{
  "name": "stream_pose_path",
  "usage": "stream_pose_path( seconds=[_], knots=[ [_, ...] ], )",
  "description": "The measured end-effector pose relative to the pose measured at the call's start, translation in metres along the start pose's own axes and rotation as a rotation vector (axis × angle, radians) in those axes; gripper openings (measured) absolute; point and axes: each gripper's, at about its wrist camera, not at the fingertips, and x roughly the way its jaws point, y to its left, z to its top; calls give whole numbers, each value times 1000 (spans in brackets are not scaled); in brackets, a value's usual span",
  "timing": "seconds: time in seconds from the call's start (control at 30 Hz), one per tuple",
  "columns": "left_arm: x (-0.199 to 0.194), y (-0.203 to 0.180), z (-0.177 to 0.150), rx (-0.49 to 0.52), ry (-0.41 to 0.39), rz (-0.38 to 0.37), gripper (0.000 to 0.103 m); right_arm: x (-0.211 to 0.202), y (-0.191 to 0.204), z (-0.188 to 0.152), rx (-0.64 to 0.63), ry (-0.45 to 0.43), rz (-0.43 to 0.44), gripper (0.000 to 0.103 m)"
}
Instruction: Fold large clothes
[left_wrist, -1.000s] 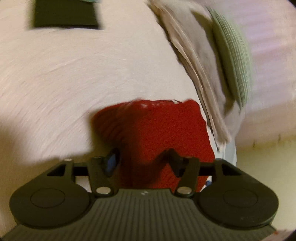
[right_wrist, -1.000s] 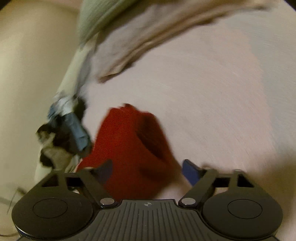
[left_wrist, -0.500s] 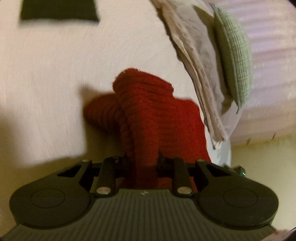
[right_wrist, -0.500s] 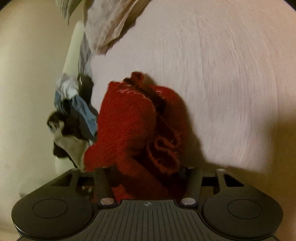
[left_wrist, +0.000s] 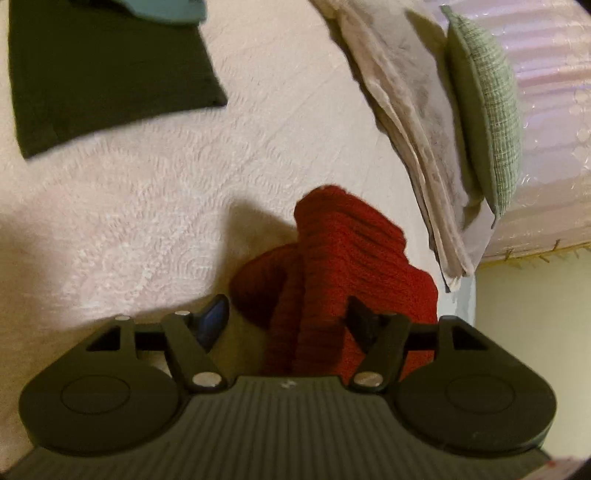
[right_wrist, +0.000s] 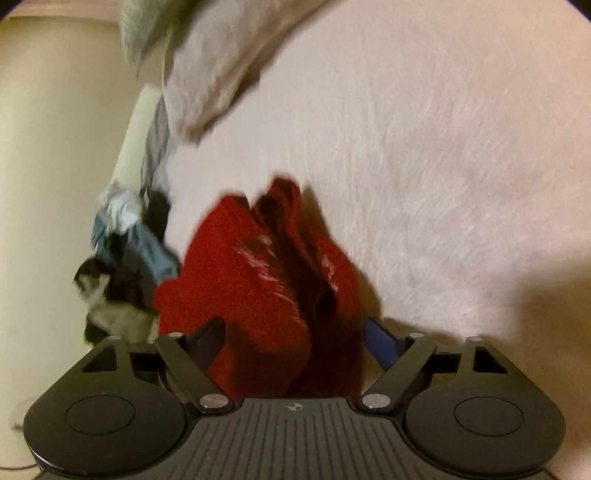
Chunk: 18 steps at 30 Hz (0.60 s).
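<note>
Seeing 1 red knit sweater, bunched in ribbed folds, lying on pale bedspread nr its edge; 2 grippers, left & right, both opening, sweater sitting betw spread jaws, ungripped

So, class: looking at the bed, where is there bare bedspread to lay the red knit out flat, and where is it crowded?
Free: the bedspread between the dark folded garment and the red knit, and the wide stretch right of the knit in the right wrist view. Crowded: the pillows and the clothes pile at the bed's edge.
</note>
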Motion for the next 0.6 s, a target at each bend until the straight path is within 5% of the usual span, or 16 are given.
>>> stream_pose_path(
  seconds=[0.13,0.17,0.2,0.33,0.6],
  knots=[
    [16,0,3,33,12,-22,63,24,-10,-4,29,-3,87,77],
    [17,1,5,42,15,-36,49,29,-5,-6,27,2,104,72],
    [16,1,6,53,19,-44,39,35,2,-7,18,16,110,54],
    [3,-7,8,117,35,-32,29,30,6,-20,86,-67,153,32],
    [-31,-66,-7,321,87,-61,27,-30,17,-78,194,-227,214,26]
  ],
)
